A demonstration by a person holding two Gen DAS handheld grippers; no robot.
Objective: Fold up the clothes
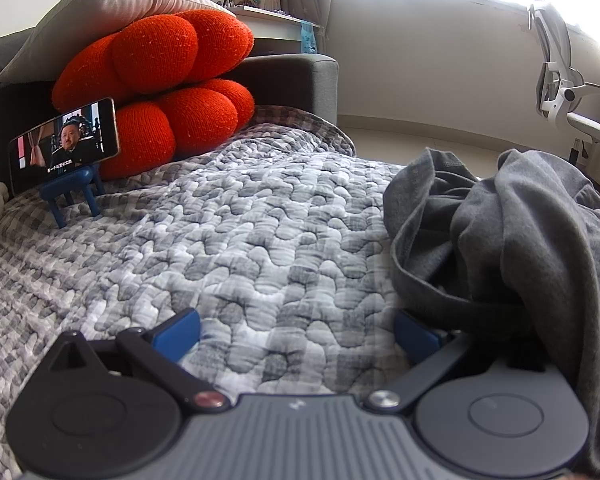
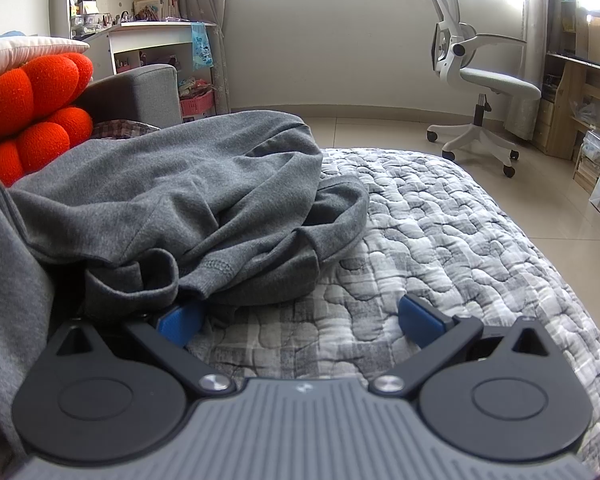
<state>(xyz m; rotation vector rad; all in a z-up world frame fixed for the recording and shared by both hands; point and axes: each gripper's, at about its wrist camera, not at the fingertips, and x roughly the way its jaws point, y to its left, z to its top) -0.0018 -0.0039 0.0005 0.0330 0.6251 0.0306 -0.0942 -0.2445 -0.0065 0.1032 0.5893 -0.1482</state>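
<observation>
Your left gripper [image 1: 298, 330] has its jaws spread wide with nothing between them, only the quilted bed cover [image 1: 228, 240] showing in the gap. The right-hand blue pad sits just under the near edge of the grey garment [image 1: 512, 240], which lies to the right of those jaws and drapes partly over the gripper's right side.

Your right gripper [image 2: 300, 320] is likewise spread and empty. Here the garment [image 2: 172, 192] lies to the left and ahead, its near folds touching or just over the left pad; I cannot tell whether it actually rests on it.

So the heap sits between your two grippers, near to both. The right one looks to have the clearer view of a hem, the stitched edge just beyond its left pad.

The garment is a soft grey knit, crumpled in a loose mound with no clear long axis; sleeves or legs cannot be told apart. It will likely need spreading flat before any fold.

Farther left, orange cushions [image 1: 160, 92] and a phone on a blue stand [image 1: 66, 146] sit well clear.
</observation>
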